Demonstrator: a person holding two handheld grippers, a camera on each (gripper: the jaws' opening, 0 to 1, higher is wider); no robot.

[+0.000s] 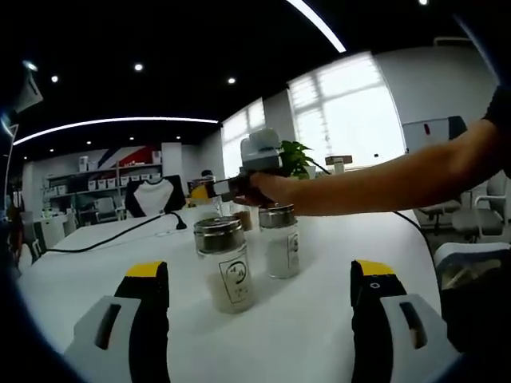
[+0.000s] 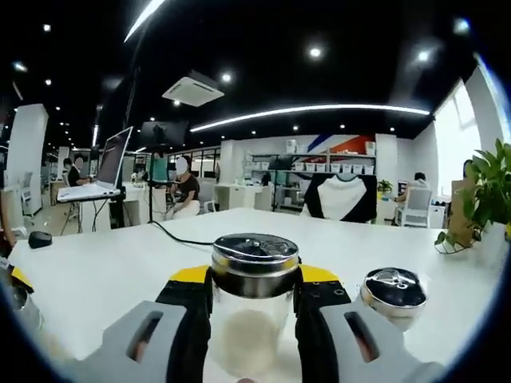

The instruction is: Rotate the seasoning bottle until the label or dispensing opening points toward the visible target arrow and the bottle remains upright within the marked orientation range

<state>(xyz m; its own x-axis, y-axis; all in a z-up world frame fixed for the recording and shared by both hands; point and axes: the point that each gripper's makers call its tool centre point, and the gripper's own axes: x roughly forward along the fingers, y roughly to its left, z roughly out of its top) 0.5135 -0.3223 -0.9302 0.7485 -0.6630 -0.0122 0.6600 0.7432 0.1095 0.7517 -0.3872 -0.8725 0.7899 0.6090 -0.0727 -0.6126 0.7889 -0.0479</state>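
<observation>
bottle [image 2: 254, 307] upright on table [image 2: 104, 271] | right gripper [image 2: 254, 297] pinches it | left gripper [image 1: 259, 289] spread | second bottle [image 2: 392, 295] beside

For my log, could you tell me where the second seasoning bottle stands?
In the right gripper view, the second bottle stands upright on the white table, just right of the bottle between the right gripper's jaws.

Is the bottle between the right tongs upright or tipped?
Upright: the bottle stands with its metal cap on top, between the right tongs, on the white table.
</observation>
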